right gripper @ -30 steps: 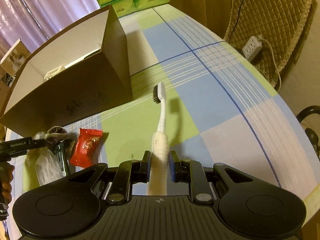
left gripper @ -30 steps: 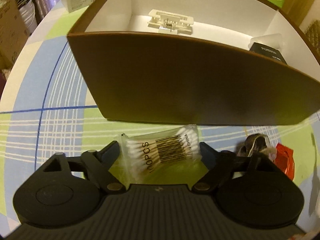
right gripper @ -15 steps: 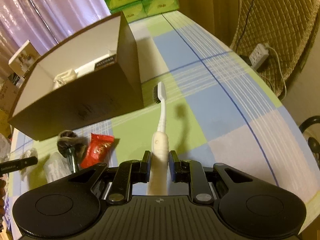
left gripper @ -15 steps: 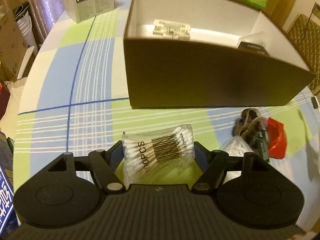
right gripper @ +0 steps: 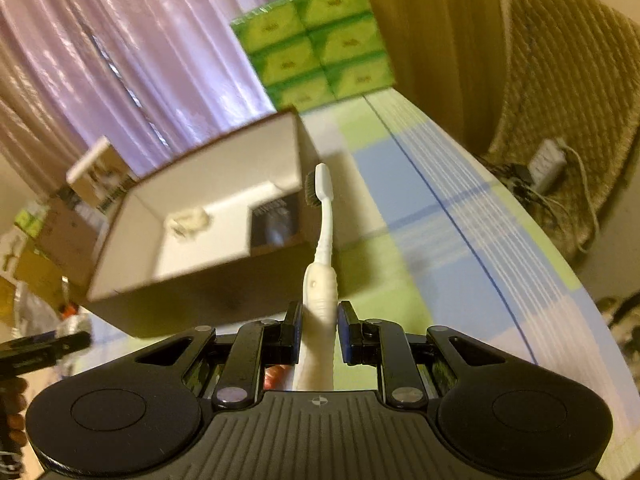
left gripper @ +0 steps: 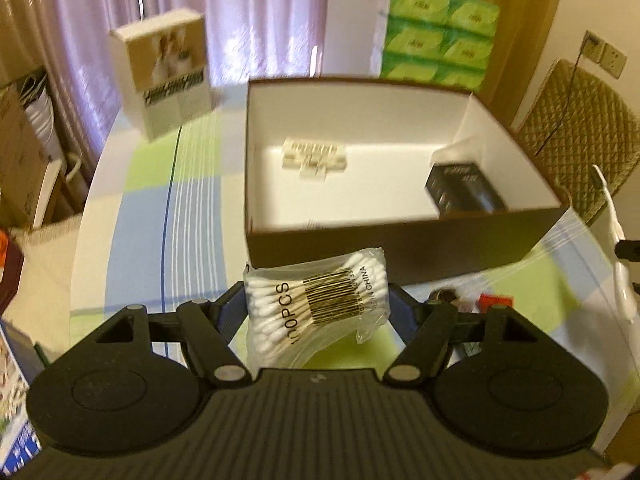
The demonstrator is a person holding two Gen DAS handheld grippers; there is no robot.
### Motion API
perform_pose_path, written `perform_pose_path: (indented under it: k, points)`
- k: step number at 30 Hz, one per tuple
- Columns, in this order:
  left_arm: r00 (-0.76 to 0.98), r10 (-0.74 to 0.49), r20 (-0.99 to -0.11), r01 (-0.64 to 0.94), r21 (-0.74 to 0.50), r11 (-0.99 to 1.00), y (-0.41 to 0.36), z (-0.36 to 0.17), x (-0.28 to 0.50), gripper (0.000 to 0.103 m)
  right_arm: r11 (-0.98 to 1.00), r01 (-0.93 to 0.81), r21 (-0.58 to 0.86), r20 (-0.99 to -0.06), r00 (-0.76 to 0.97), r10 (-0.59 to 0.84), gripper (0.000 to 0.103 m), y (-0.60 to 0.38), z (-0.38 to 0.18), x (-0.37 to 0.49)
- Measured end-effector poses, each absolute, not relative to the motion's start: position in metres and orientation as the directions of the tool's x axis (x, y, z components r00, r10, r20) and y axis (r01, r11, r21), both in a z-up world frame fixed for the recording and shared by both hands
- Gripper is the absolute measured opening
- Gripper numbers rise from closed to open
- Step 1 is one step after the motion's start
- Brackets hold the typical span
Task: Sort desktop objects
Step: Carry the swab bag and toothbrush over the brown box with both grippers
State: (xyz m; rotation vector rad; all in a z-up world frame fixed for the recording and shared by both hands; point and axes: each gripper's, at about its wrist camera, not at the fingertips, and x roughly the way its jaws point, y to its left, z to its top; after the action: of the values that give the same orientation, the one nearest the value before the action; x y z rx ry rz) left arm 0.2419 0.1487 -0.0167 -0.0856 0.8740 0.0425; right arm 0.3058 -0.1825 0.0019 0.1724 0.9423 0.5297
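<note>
Checked worktop (left gripper: 132, 216) lies below; the left tool (left gripper: 318, 304) clamps a light, crinkly, slippery cotton-swab packet (left gripper: 316, 304) sidewise, while the right tool (right gripper: 319, 330) pinches a stiff toothbrush (right gripper: 322, 240) by its ribbed handle, box (right gripper: 224, 292) ahead.

We see the left gripper (left gripper: 316, 300) as a matte black plastic body: a ribbed central plate with fine parallel grooves, flanked by 2 round housings at 7 and 5 o'clock, each carrying a faint embossed oval. 2 silver rivets pin the angled linkage arms, and triangular cut-outs open behind them. The fingers (left gripper: 400, 308) show dark blue inner pads. The right gripper (right gripper: 319, 332) shares the same build: ribbed black plate, 2 round housings, silver rivets on each linkage arm, blue-edged pads, and a small white crosshair mark at the plate's top centre. At 9 o'clock in the right wrist view, a black bar bears pale lettering too blurred to read.
</note>
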Motion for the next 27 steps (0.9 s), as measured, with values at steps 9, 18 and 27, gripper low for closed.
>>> perform_pose_path:
  k: [9,18,27]
  points:
    - [0.699,-0.011,-0.715,-0.007,-0.022,1.0,0.142,0.013,0.279,0.069,0.772,-0.476,0.422,-0.636,0.451,0.626,0.015,-0.133,0.032,0.33]
    - [0.698,-0.05,-0.714,0.038,-0.033,0.999,0.142,0.019,0.341,0.07,0.73,-0.552,0.404,-0.628,0.412,0.66,0.015,-0.057,0.03,0.37]
    - [0.632,-0.054,-0.773,0.029,-0.045,0.999,0.149,-0.01,0.398,0.07,0.749,-0.538,0.387,-0.7,0.357,0.618,0.015,-0.005,-0.009,0.402]
